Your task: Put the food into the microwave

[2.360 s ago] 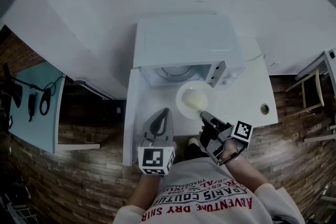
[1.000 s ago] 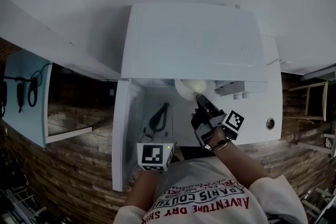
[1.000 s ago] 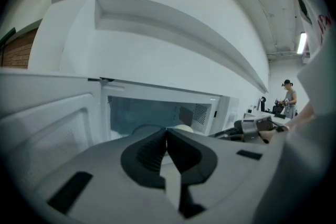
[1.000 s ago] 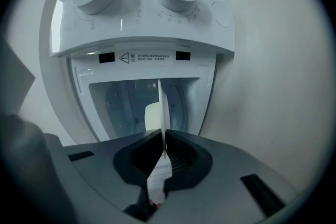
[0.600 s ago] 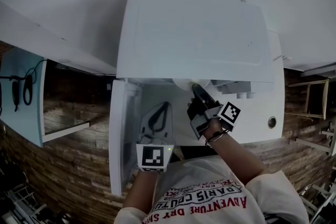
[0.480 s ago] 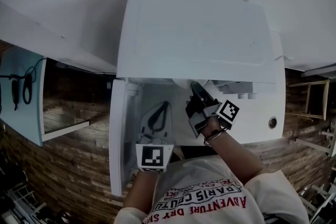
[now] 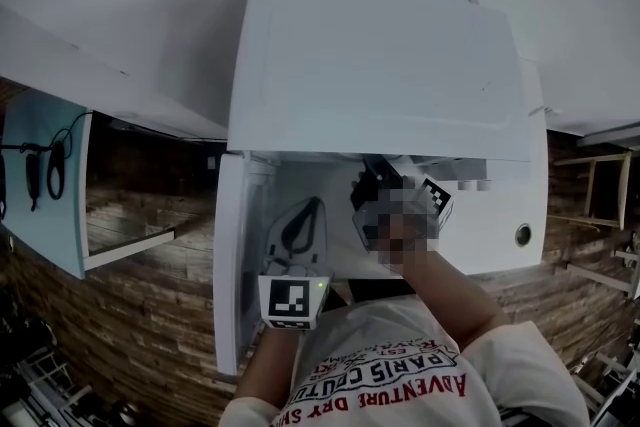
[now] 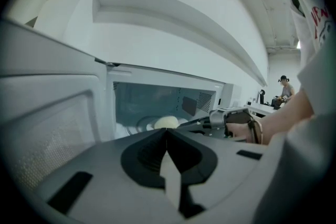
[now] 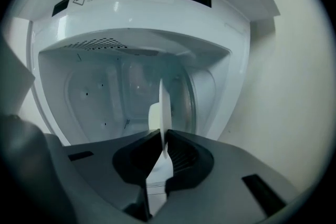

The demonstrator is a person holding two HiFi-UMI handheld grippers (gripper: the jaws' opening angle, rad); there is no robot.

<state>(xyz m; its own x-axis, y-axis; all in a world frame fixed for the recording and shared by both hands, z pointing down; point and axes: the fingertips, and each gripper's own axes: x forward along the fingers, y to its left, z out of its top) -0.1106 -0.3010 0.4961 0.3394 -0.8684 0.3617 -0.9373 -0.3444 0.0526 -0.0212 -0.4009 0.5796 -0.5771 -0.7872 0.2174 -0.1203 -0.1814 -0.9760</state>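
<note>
White plate (image 9: 164, 105) carrying the pale food (image 8: 167, 122) is inside the microwave (image 7: 370, 65). The right gripper (image 9: 163, 139) jaws pinch its rim and have just been easing open. The left gripper (image 8: 167, 132) jaws are clenched empty, outside the microwave. Best to let go only once the plate lies flat, then back straight out.

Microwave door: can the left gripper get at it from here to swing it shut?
Probably yes. The door stands open just left of the left gripper, with nothing between them. But the right gripper, its fingers just easing open on the plate, reaches into the microwave.
</note>
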